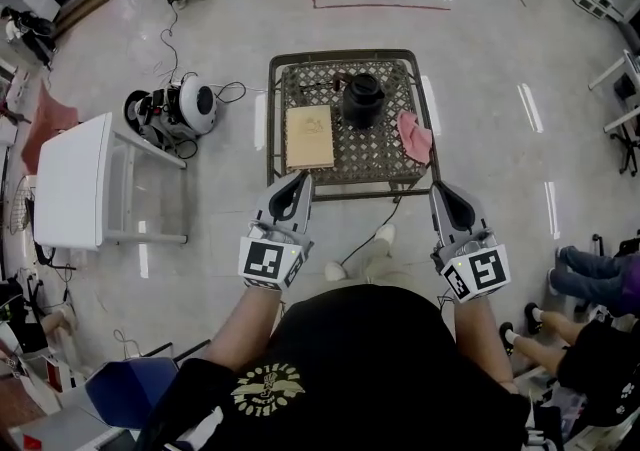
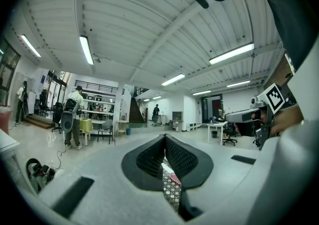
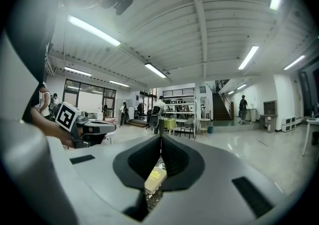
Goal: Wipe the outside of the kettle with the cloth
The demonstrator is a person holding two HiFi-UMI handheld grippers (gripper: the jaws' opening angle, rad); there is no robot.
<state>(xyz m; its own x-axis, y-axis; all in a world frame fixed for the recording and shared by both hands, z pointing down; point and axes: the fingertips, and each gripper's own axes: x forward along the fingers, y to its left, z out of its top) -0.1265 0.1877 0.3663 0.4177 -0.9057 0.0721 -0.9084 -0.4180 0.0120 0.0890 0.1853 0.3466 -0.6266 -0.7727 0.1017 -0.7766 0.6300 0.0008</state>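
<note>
Close before you, the left gripper [image 1: 298, 179] and right gripper [image 1: 441, 189] point level, each with its jaws pressed together on nothing. Just past their tips stands a lattice-top table [image 1: 372, 153]. A tan book [image 1: 310, 136] lies ahead of the left gripper; its cover print is too small to read. The pink cloth [image 1: 415, 137] lies ahead of the right gripper. Farther on, between the two, stands the black kettle [image 1: 362, 99]. Glossy grey floor [image 1: 480, 59] surrounds the table, with a red tape line [image 1: 380, 7] beyond.
</note>
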